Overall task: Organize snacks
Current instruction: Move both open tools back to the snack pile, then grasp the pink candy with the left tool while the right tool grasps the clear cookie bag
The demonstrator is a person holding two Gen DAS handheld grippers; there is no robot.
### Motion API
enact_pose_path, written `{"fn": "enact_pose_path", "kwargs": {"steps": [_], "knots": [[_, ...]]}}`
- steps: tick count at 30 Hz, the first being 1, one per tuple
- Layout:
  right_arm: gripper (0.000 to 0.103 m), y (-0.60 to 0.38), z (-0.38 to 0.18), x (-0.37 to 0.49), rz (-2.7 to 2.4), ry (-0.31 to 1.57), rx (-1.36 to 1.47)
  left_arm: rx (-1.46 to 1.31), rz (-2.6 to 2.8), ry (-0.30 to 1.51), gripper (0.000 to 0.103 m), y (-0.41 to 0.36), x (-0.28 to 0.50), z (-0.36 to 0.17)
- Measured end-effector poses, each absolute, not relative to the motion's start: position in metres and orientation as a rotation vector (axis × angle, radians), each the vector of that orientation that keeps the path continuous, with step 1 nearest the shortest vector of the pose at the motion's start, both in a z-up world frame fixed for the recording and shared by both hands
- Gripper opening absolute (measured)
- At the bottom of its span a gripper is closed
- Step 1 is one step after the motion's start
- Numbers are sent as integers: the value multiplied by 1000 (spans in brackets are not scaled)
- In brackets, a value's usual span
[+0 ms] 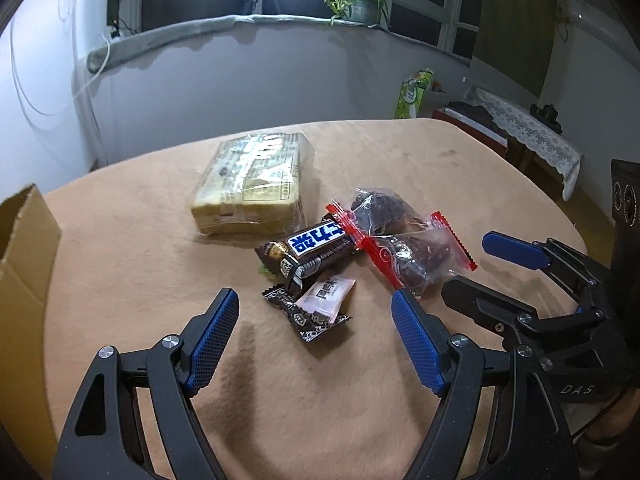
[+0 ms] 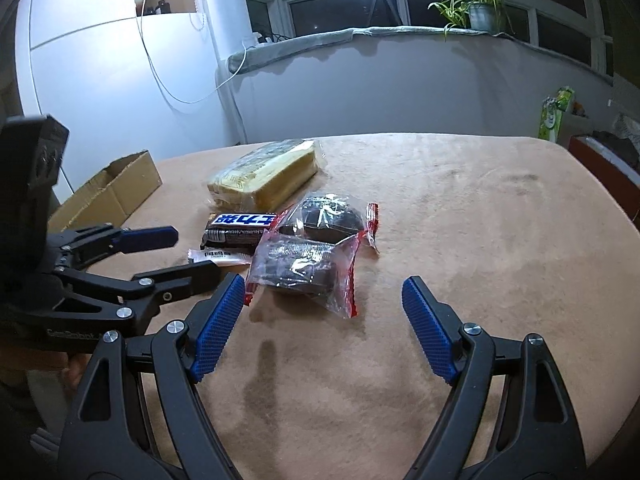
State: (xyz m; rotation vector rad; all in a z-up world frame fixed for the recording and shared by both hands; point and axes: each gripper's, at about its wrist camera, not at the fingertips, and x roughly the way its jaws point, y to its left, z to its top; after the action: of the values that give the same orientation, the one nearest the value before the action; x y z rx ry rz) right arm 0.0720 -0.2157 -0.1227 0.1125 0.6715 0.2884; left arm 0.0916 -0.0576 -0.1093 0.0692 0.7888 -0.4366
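Both grippers over the near edge of the desk [image 2: 460, 200], angled down at the snack pile. Left gripper [image 1: 316, 328]: jaws spread wide, nothing between them but the small sachet [image 1: 326, 298] lying just ahead. Right gripper [image 2: 324, 312]: jaws likewise spread, empty, short of the red-edged clear packet [image 2: 304, 268]. Snacks clustered mid-desk: chocolate bar [image 1: 304, 254] touching the packet and resting partly over the sachet, a second clear packet [image 2: 324, 216] behind, the wrapped cake block [image 1: 250, 184] further toward the far edge. Cardboard box [image 2: 116, 196] open at the left edge of the desk, well apart from the pile. Likely step: approach for a first pick, nothing yet grasped. Next move probably calls for lowering one pair of jaws around a single item, closing gently on crinkly wrap, then carrying it toward the box.
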Motion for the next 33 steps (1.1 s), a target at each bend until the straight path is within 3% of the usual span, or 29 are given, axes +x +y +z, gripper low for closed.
{"fn": "enact_pose_path", "kwargs": {"steps": [11, 13, 14, 16, 17, 24, 32, 33], "knots": [[83, -214, -124, 105, 395, 774, 158, 197, -542, 802, 77, -66, 98, -108], [83, -207, -130, 114, 388, 804, 136, 246, -558, 826, 64, -74, 102, -113], [83, -205, -133, 116, 386, 806, 139, 268, -558, 843, 52, -78, 104, -116], [58, -204, -136, 117, 394, 804, 138, 296, -532, 847, 41, -84, 105, -118], [58, -204, -136, 116, 395, 801, 137, 298, -526, 850, 34, -85, 105, -119], [56, -206, -137, 111, 404, 763, 141, 255, -518, 833, 16, -87, 103, -113], [55, -208, -135, 108, 416, 730, 158, 227, -549, 835, 15, -90, 104, -114], [55, -208, -134, 108, 418, 727, 162, 222, -553, 836, 10, -89, 105, -115]]}}
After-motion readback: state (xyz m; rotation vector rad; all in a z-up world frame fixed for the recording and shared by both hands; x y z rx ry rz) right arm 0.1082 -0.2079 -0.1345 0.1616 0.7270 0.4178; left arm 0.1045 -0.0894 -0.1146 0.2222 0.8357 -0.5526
